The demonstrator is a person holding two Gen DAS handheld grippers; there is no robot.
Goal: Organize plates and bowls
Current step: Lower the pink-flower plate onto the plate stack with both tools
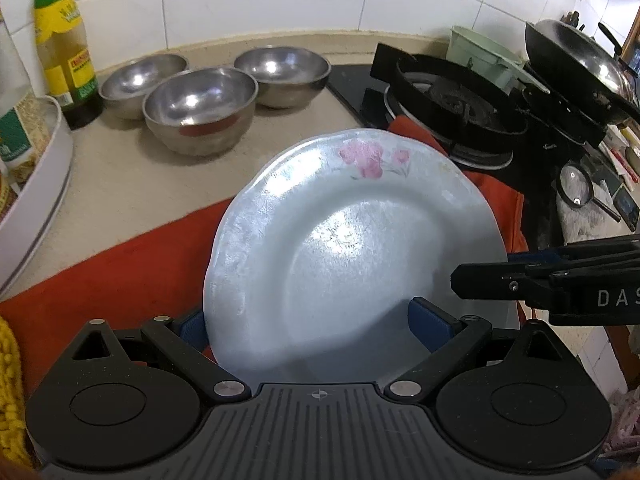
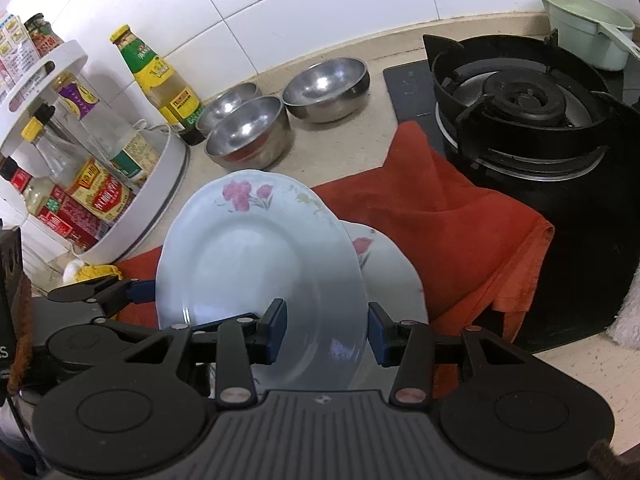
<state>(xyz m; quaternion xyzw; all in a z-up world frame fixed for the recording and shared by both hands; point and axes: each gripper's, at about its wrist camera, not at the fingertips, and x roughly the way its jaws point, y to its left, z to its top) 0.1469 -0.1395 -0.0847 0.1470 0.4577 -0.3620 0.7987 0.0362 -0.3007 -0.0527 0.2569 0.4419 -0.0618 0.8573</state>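
A pale blue plate (image 1: 352, 248) (image 2: 248, 256) with pink flowers is held tilted above a red cloth (image 2: 448, 216). My right gripper (image 2: 326, 328) is shut on its near right rim; the left wrist view shows this gripper (image 1: 480, 272) pinching the rim from the side. My left gripper (image 1: 310, 326) stands open, its blue pads wide apart on either side of the plate's near edge. A second flowered plate (image 2: 394, 276) lies on the cloth, partly under the first. Three steel bowls (image 1: 200, 108) (image 2: 248, 132) stand empty on the counter behind.
A gas stove (image 2: 520, 100) stands to the right, the cloth's edge draped over it. A white rack of sauce bottles (image 2: 80, 160) is on the left, a yellow-labelled bottle (image 1: 64, 40) by the tiled wall. A wok (image 1: 576, 60) and a green scoop (image 2: 588, 32) lie beyond the burner.
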